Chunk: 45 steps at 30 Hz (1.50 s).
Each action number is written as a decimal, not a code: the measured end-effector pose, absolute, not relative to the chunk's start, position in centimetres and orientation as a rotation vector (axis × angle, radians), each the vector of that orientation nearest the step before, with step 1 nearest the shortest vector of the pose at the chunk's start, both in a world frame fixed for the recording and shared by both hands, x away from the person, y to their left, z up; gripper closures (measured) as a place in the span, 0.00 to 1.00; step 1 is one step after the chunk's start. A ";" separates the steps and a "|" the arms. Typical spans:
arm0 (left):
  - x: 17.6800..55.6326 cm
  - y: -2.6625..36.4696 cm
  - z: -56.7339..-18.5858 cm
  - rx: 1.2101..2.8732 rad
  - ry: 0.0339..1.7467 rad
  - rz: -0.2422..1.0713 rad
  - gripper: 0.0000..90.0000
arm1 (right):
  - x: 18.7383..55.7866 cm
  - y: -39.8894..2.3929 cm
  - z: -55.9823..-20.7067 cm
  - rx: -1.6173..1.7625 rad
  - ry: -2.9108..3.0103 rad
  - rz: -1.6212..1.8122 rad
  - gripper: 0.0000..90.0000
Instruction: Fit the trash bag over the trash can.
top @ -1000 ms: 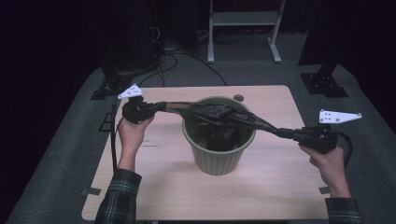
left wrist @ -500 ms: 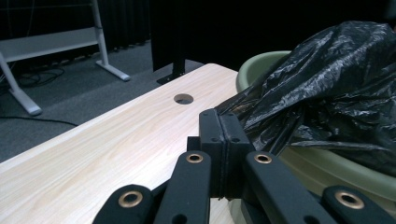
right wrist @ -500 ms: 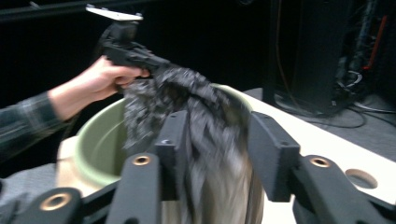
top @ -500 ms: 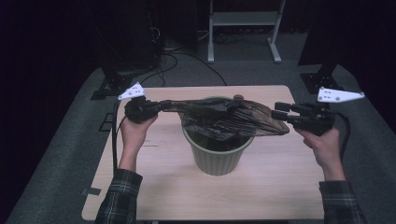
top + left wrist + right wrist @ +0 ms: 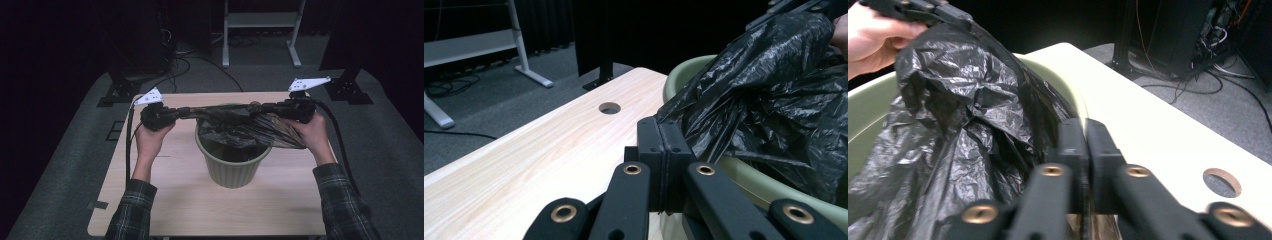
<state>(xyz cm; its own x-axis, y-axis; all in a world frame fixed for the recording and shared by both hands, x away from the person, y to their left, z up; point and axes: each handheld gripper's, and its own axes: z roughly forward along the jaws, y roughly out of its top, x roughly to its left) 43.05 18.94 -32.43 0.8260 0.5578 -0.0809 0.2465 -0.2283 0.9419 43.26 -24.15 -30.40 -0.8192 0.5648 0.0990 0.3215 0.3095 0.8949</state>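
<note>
Inspector: Where does the crumpled black plastic bin bag (image 5: 240,127) sit?

Assessor: Stretched across the mouth of the round green plastic bin (image 5: 231,167) on the pale wooden bench (image 5: 165,200), part hanging inside. The left gripper (image 5: 186,113) has its fingers (image 5: 649,145) clamped on the bag's edge; the right gripper (image 5: 260,107) pinches the opposite edge.

Inspector: Risks?

Assessor: Thin film may tear under too hard a pull, or slip from a pinch. An uneven tug could tip the light bin.
</note>
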 end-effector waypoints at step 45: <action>43.6 15.9 -42.6 2.100 0.765 0.130 0.99 | 43.1 -24.6 -42.8 1.187 2.376 1.417 1.00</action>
<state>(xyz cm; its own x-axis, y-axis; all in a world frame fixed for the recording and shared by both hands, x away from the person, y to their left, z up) 43.63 15.92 -42.59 0.8053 0.5648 -0.1804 0.4737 -0.4299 0.7687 43.14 -24.62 -42.78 -0.6817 0.6814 0.2665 0.5582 0.2488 0.7915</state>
